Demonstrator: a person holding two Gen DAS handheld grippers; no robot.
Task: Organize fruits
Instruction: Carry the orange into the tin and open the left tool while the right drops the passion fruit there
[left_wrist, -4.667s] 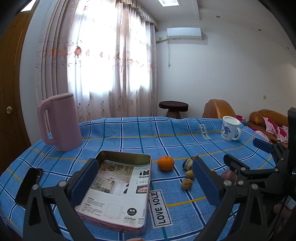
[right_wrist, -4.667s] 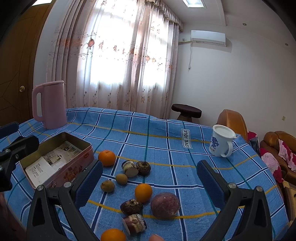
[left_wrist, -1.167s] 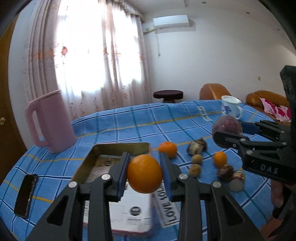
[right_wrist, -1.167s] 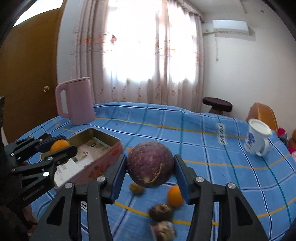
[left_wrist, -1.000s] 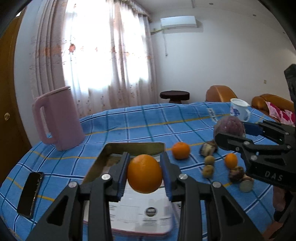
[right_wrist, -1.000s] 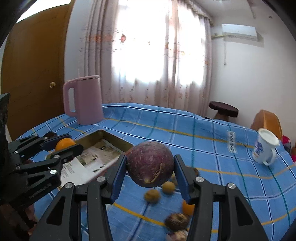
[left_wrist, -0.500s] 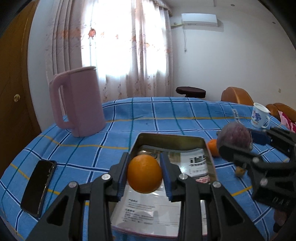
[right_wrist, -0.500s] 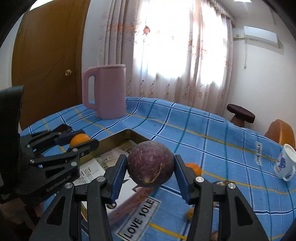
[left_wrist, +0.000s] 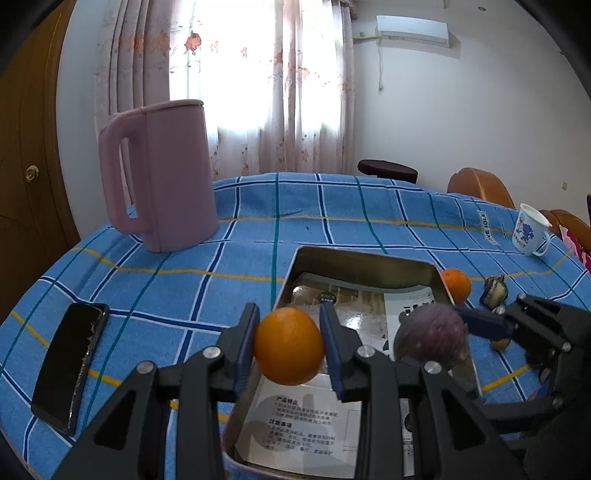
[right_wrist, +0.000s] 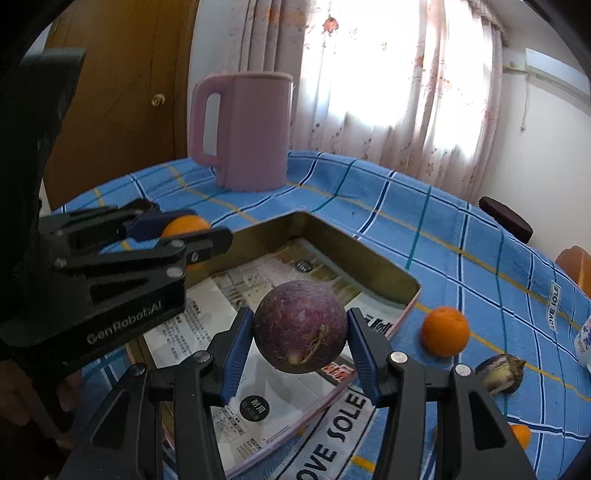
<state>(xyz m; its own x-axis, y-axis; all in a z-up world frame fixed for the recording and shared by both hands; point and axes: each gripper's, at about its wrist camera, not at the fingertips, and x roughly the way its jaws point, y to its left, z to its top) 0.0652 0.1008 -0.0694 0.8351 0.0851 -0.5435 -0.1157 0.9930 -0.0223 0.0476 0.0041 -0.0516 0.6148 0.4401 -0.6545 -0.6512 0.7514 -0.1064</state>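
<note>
Left claw: my left claw is shut tight on an orange and holds it up over the near left edge of the tin box.
Right claw: my right claw squeezes a round purple fruit and holds it up over the box.
Box: it sits open on the blue checked cloth, with printed paper in the bottom.
Only the left camera shows: a black phone lying flat on the cloth to the left of the box, and a whole white mug far off on the right.
Only the right camera shows: big "LOVE SOLE" letters on the cloth by the box.
Both cameras show: a pink jug behind the box, and a loose orange on the cloth just beside the box's right wall.
Other fruit: a dark brown piece lies near that loose orange.
</note>
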